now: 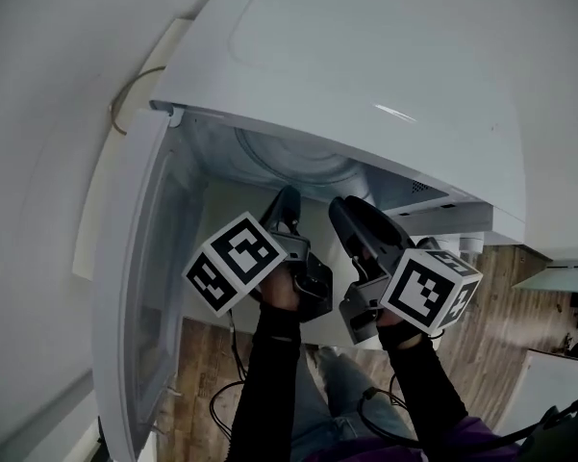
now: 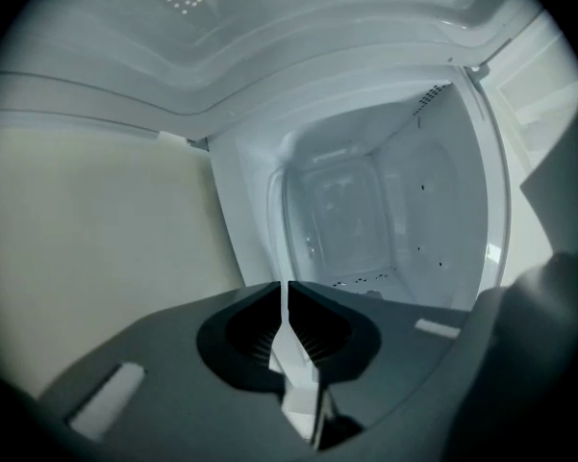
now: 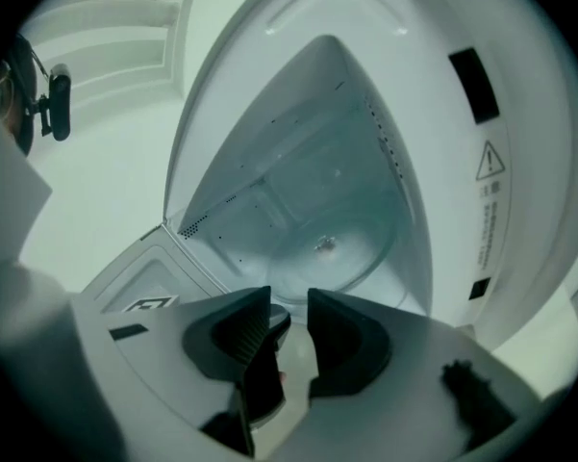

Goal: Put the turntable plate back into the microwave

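The turntable plate [image 3: 327,253] lies on the floor inside the microwave [image 1: 385,56], so the placing seems done; the left tongs [image 2: 287,292], nearly together on nothing, and the right tongs [image 3: 289,296], apart and empty, hang before its opening and probably need next to draw back clear of its door [image 1: 154,258].

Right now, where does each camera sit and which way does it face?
Head view: on the person's head, looking steeply down at the microwave; left gripper, right gripper, sleeves show.
Left gripper view: on that gripper, facing into the microwave; own jaws show.
Right gripper view: same, seeing the turntable plate.
Both gripper views share the microwave's inside.
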Motion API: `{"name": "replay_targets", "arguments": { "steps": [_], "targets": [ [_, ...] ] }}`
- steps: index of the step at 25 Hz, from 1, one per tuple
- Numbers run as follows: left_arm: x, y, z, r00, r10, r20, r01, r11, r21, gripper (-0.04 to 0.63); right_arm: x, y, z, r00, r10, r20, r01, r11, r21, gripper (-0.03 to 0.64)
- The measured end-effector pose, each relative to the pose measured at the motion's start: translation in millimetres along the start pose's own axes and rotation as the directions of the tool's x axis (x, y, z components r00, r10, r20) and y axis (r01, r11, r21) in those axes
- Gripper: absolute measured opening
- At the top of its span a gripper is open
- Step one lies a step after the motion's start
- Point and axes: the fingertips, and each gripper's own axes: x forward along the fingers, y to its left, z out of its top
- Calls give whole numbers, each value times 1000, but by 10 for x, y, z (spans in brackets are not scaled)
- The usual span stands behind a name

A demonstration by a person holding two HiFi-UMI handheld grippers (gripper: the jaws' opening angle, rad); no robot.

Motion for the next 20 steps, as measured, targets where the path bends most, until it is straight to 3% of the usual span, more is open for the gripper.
{"name": "replay_targets", "arguments": {
  "steps": [5,7,9,12,16,20],
  "targets": [
    [-185,-37,-113,999,-11,32,9,999,49,6,-195,96,66,1000,21,15,-21,1000,-4,127],
    [-346,-206,-103,994,-62,85,49,989,140,6,-298,244,106,997,74,18,-75,997,9,127],
    [-540,-514,-85,976,-167,141,122,951,285,6,-440,420,164,990,138,30,-138,990,10,127],
    [-857,-1036,-132,943,-283,175,163,851,499,6,-712,679,320,978,200,62,-194,976,-97,123],
    [-1324,-1631,-306,915,-354,193,93,651,754,6,-1142,958,538,954,265,138,-228,945,-233,90],
    [-1710,-2259,-417,858,-462,224,26,474,880,6,-1451,1175,778,937,289,198,-189,892,-409,51]
  ]
}}
